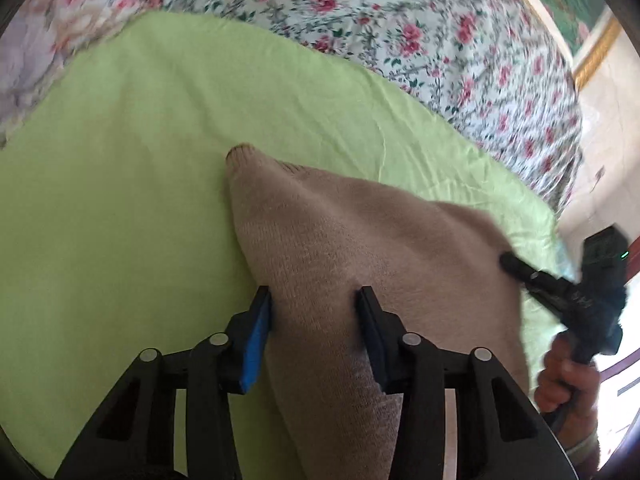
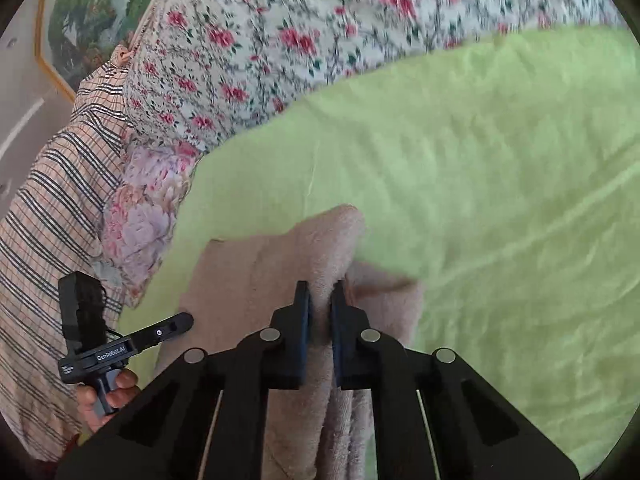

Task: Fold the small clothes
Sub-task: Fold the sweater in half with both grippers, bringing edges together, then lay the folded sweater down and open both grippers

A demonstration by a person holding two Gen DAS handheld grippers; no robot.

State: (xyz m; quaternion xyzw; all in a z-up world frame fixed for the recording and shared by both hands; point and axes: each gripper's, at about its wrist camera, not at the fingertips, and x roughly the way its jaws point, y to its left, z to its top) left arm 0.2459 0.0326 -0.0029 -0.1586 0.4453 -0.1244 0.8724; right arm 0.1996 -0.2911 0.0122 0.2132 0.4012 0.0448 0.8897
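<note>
fold barely started imo: right tool (image 2: 320, 292) pinching the tan sweater (image 1: 360, 240) on the green sheet (image 1: 120, 200), left tool (image 1: 314, 300) wide over it.

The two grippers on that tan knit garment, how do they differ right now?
The left gripper has its fingers spread wide, with the tan knit garment lying between them; the right gripper has its fingers nearly together, pinching a bunched fold of it. In the left wrist view the garment looks smooth and broad; in the right wrist view it is gathered. Both are black, with blue pads, over the green sheet.
</note>
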